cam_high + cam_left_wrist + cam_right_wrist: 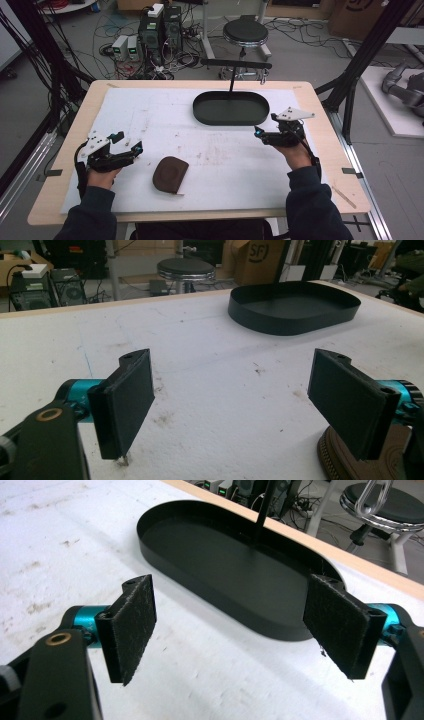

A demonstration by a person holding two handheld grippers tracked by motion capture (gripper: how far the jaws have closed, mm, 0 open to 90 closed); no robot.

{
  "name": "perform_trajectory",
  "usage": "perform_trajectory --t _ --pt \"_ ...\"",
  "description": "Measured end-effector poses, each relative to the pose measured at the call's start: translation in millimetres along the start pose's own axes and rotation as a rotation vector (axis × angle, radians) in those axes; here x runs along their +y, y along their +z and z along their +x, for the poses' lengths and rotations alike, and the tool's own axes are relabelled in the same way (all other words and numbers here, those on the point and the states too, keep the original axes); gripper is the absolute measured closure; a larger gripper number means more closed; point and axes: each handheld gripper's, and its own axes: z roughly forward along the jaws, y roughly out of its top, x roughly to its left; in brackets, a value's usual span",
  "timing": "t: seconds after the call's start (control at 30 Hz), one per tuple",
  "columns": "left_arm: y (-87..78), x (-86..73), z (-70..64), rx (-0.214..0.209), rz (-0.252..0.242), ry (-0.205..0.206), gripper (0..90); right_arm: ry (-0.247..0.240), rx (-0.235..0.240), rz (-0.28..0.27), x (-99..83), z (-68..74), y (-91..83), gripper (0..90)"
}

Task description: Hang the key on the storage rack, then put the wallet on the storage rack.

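A dark brown rounded pouch (170, 174) lies flat on the white mat near the front middle; in the left gripper view its edge (334, 460) peeks out under the right jaw. A black oval tray (231, 108) with an upright post stands at the back middle of the mat, empty. My left gripper (129, 144) is open just left of the pouch, with nothing between its pads (235, 405). My right gripper (266, 128) is open beside the tray's right front end, its jaws wide apart over the tray rim (220, 605) and holding nothing.
The white mat (150, 120) covers most of the wooden table (325, 115). A black stool (245, 32), computer boxes (160, 30) and loose cables sit on the floor behind the table. Black frame posts stand at both sides.
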Motion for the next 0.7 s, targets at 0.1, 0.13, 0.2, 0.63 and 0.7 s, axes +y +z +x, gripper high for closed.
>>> perform_trajectory --t 0.1,0.13,0.2,0.63,0.7 --pt "-2.9 -1.8 -0.8 0.007 0.01 0.004 18.7 0.003 0.004 -0.008 -5.5 3.2 0.7 22.6" --pt "-3.4 -2.5 -0.8 0.007 0.01 0.0 18.7 -0.003 0.006 -0.011 -7.4 4.9 1.1 22.8" --pt "-4.1 -3.0 0.5 0.002 0.009 0.0 18.7 -0.01 0.009 -0.019 -7.4 5.4 1.2 22.9" --pt "0.7 -4.1 -7.2 -0.111 0.044 0.006 18.7 -0.05 0.024 -0.003 -8.3 16.9 4.6 23.4" --pt "3.4 -4.0 -10.9 -0.16 0.055 0.004 18.7 -0.068 0.031 -0.001 -7.9 19.4 5.2 23.7"
